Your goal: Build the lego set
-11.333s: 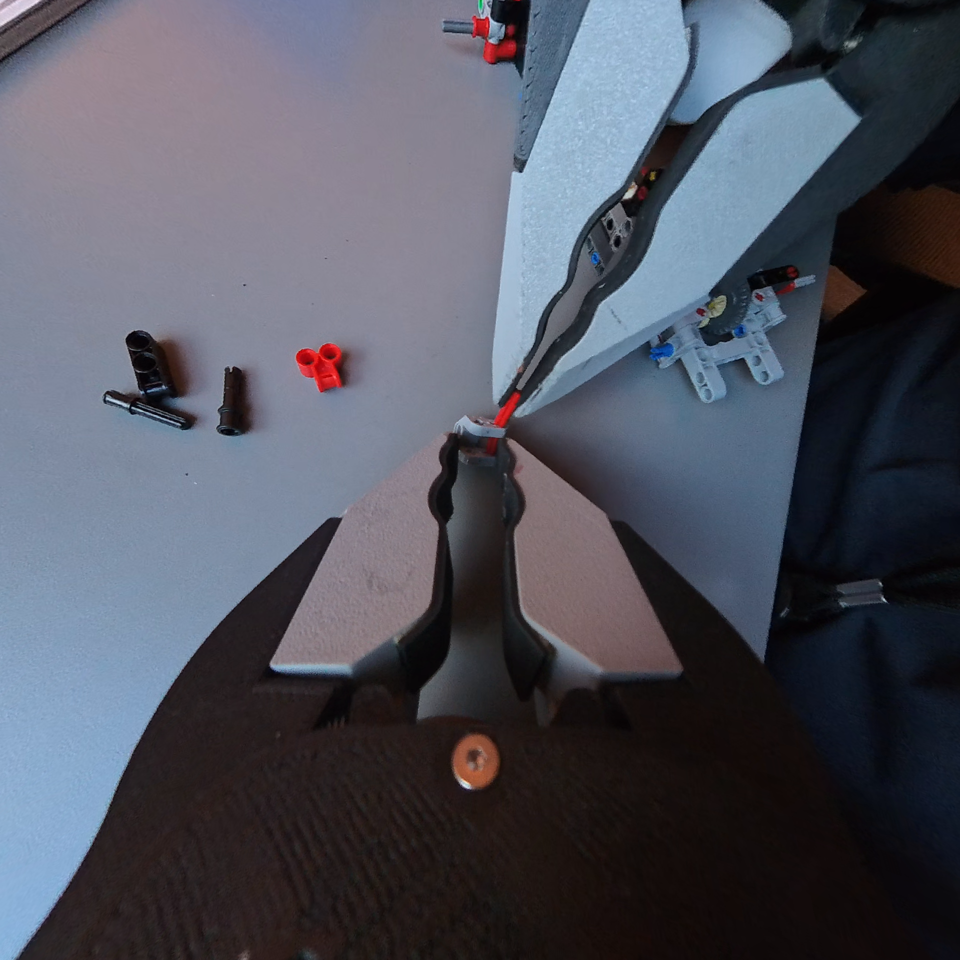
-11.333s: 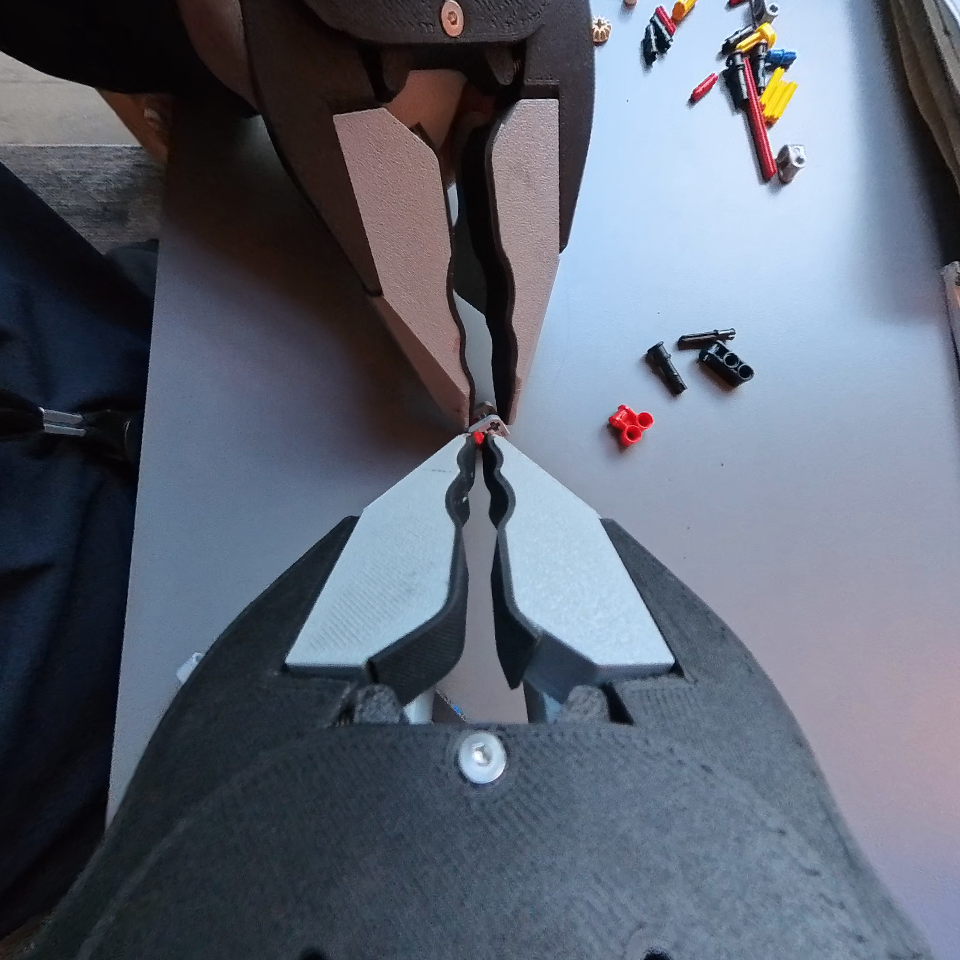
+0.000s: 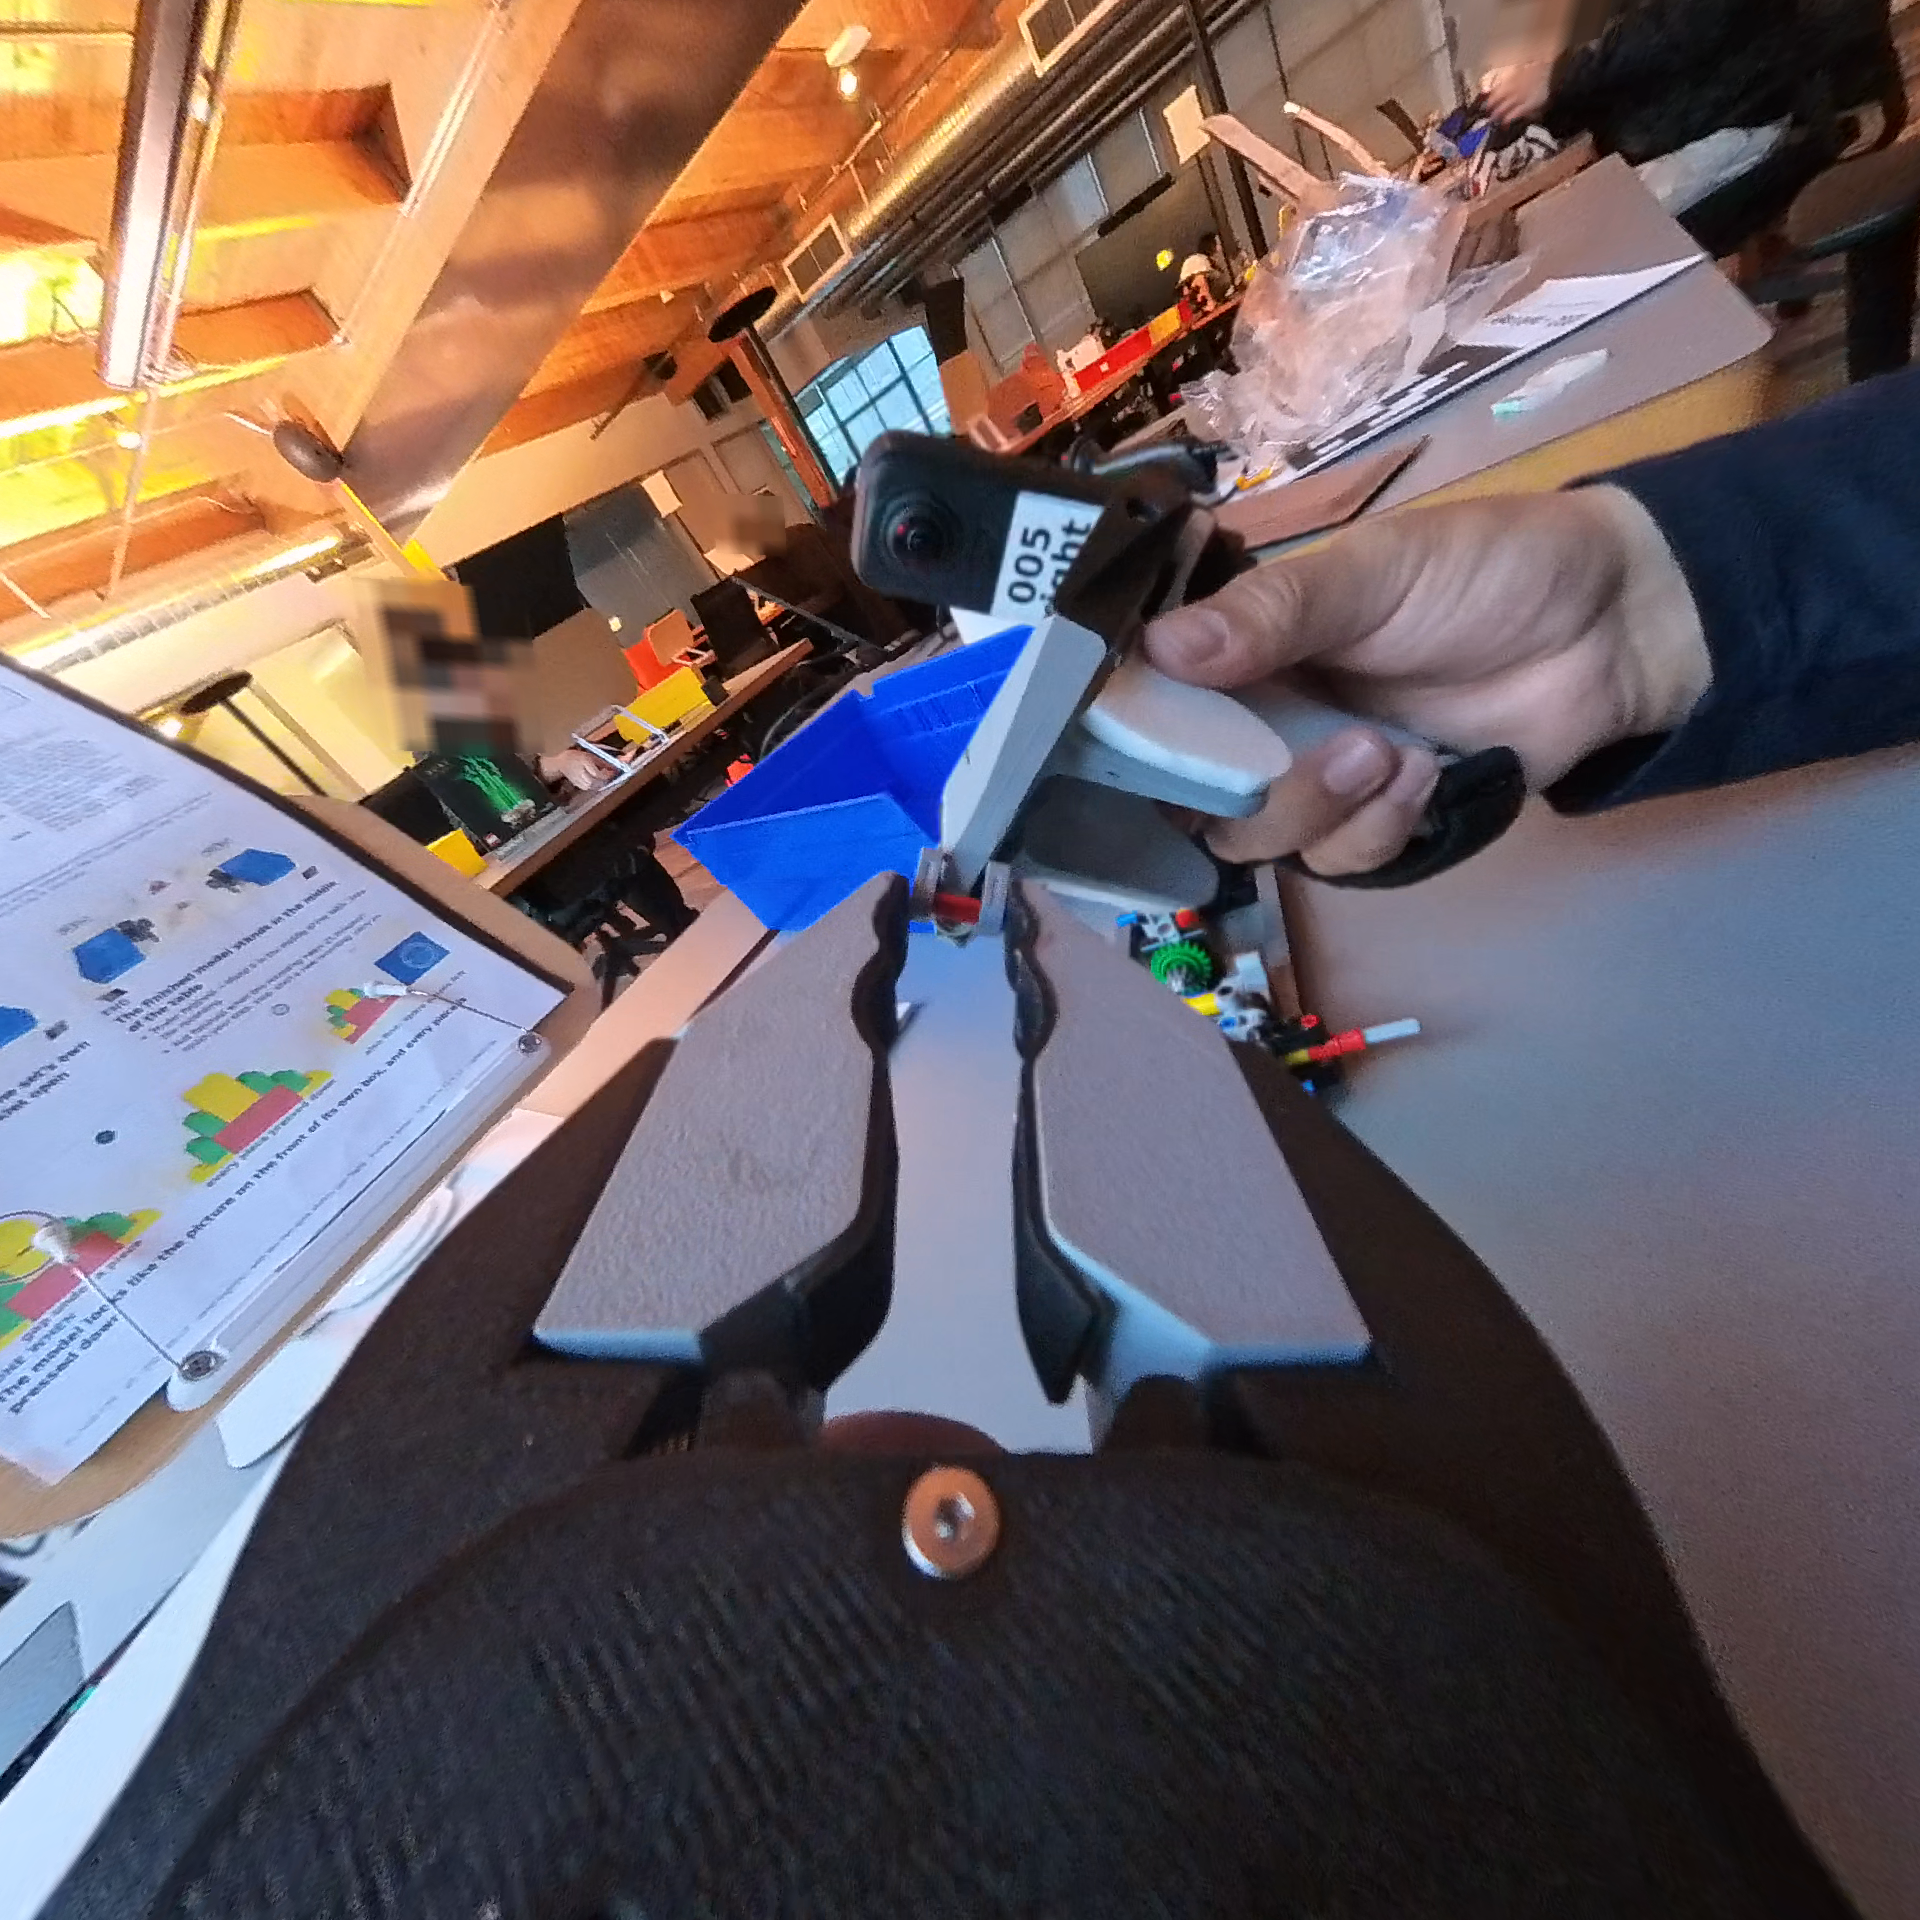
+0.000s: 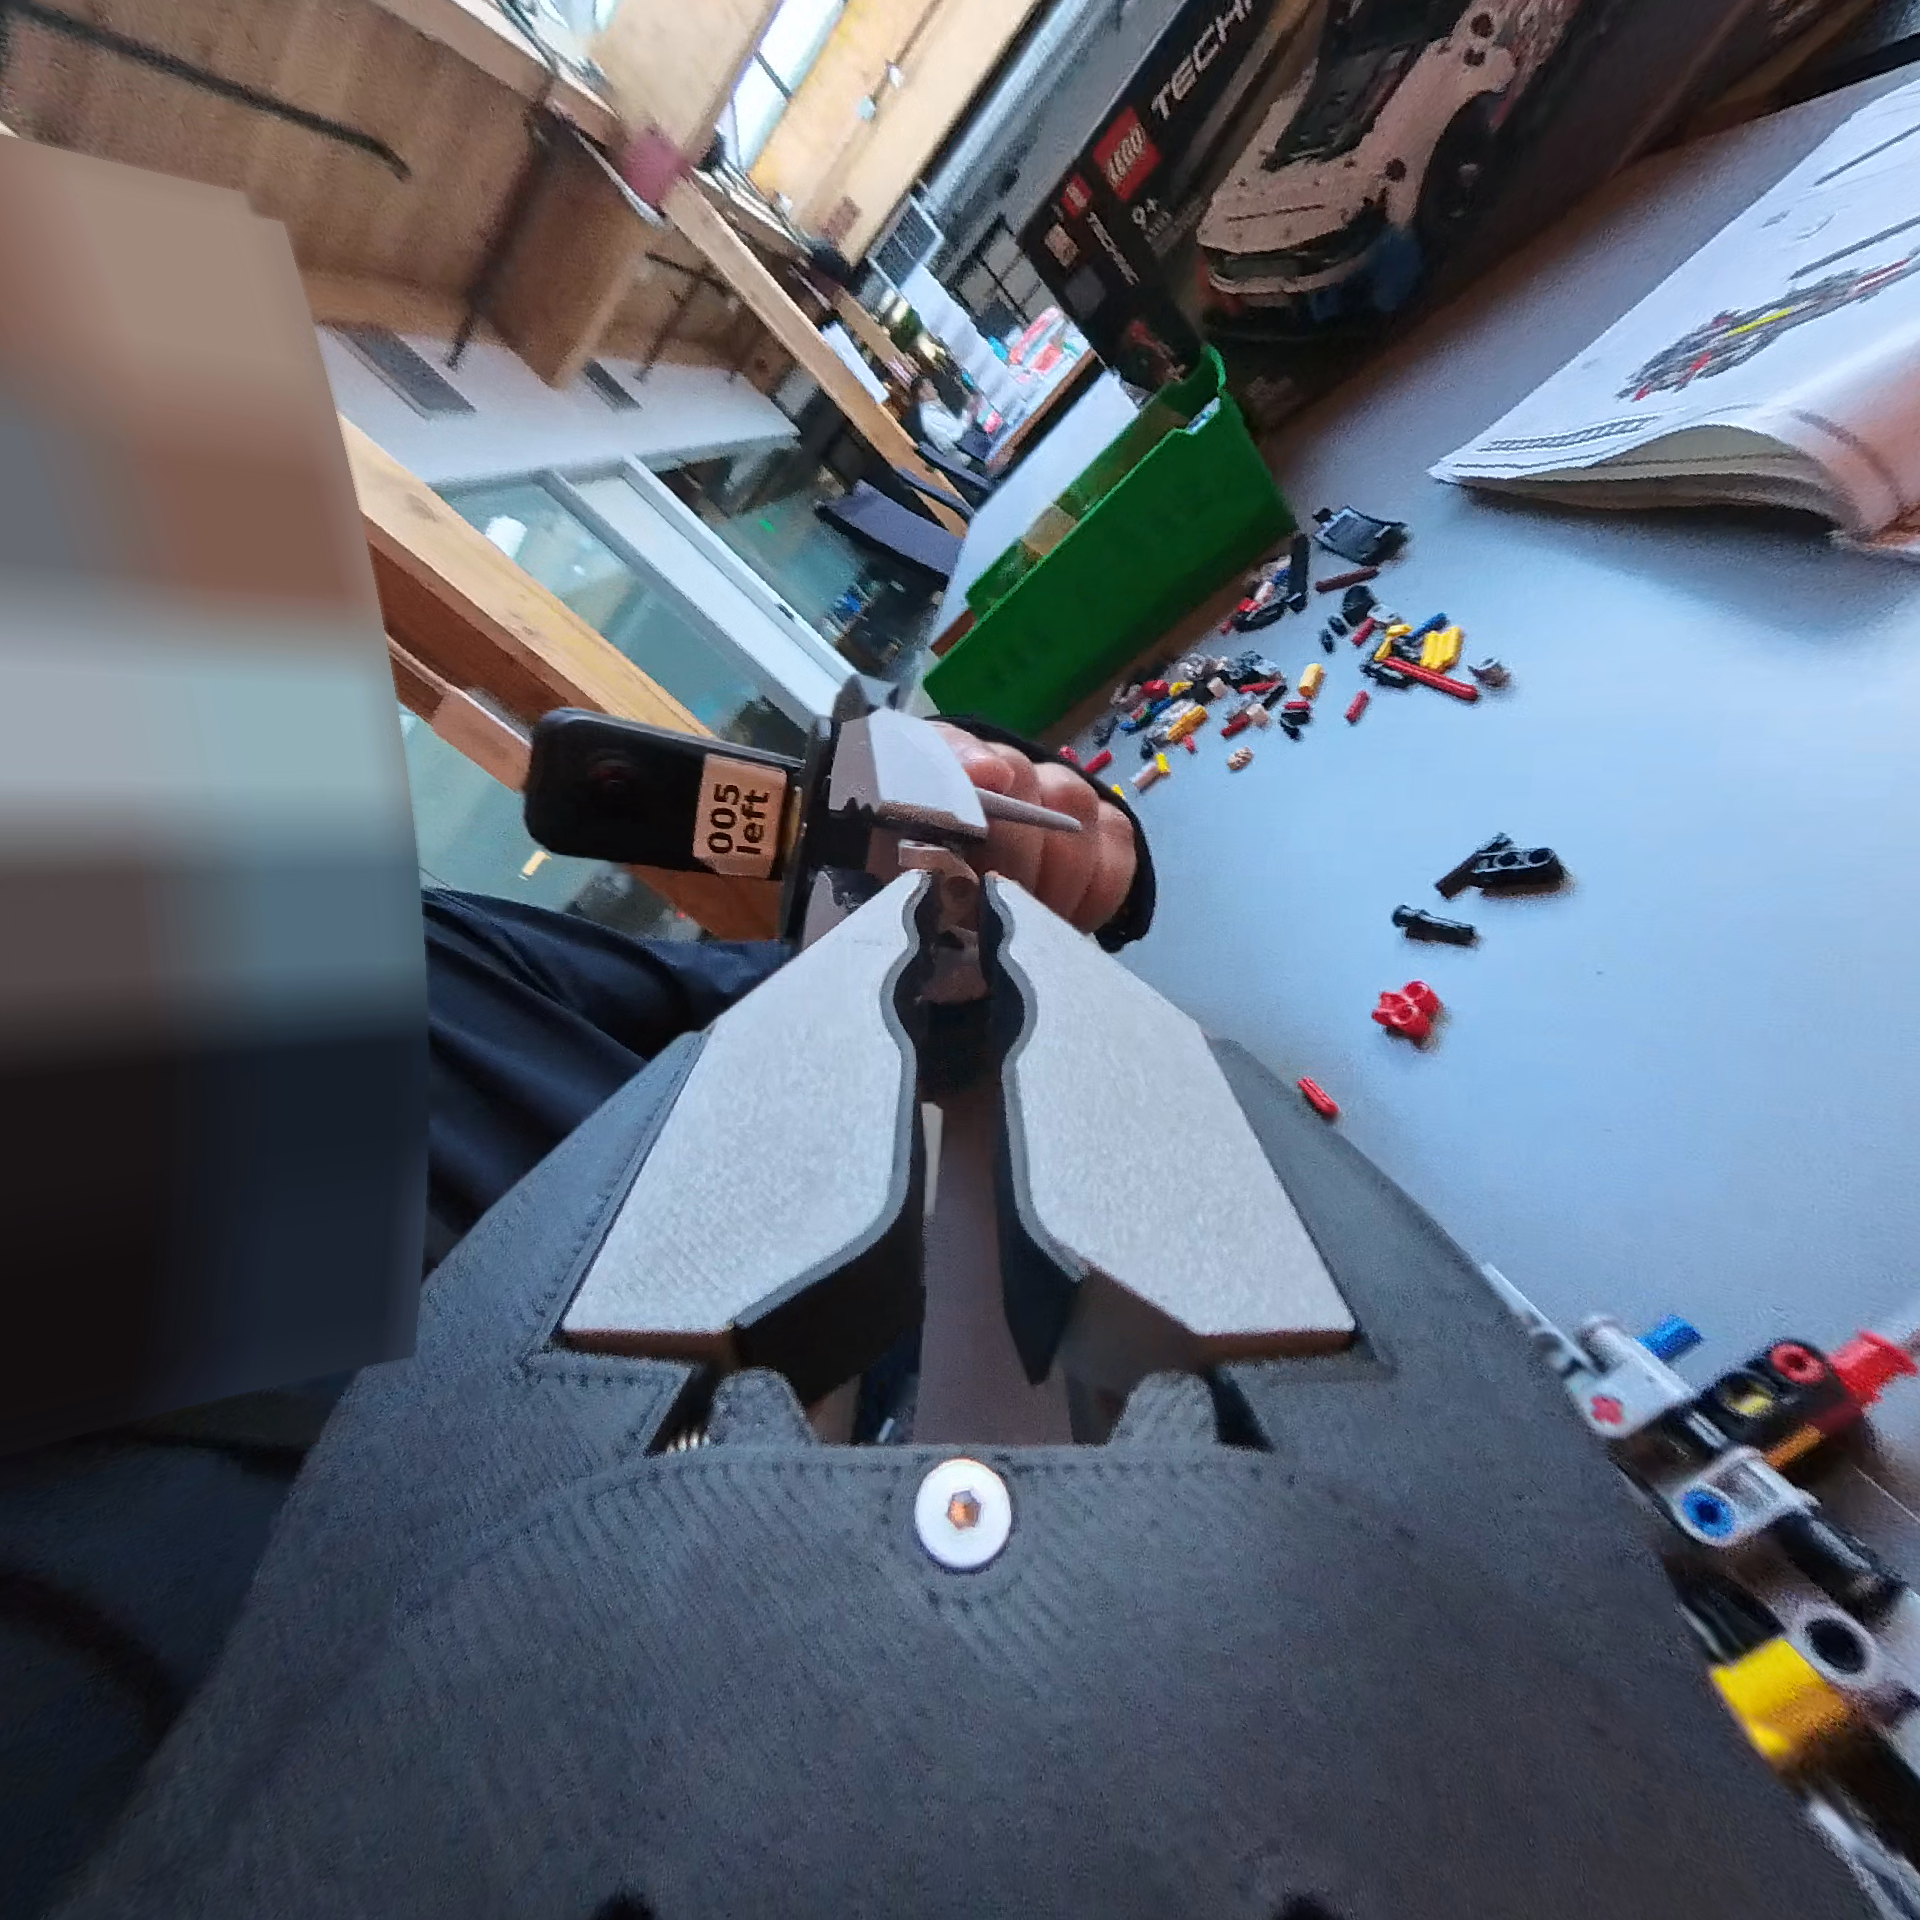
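Grey-and-red small assembly (image 3: 954, 906) is held aloft off the surface (image 3: 1621, 1039), clamped in the right tongs (image 3: 961, 920); the left tongs (image 3: 951, 914) bracket both its grey ends, apparently nipping it, steadying for alignment.

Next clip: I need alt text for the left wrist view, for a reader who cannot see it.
The left tool is raised above a grey table, its tips on either side of a small grey-and-red piece. The right tool, held in a hand, meets that piece from above. A blue bin sits behind, an instruction sheet at left.
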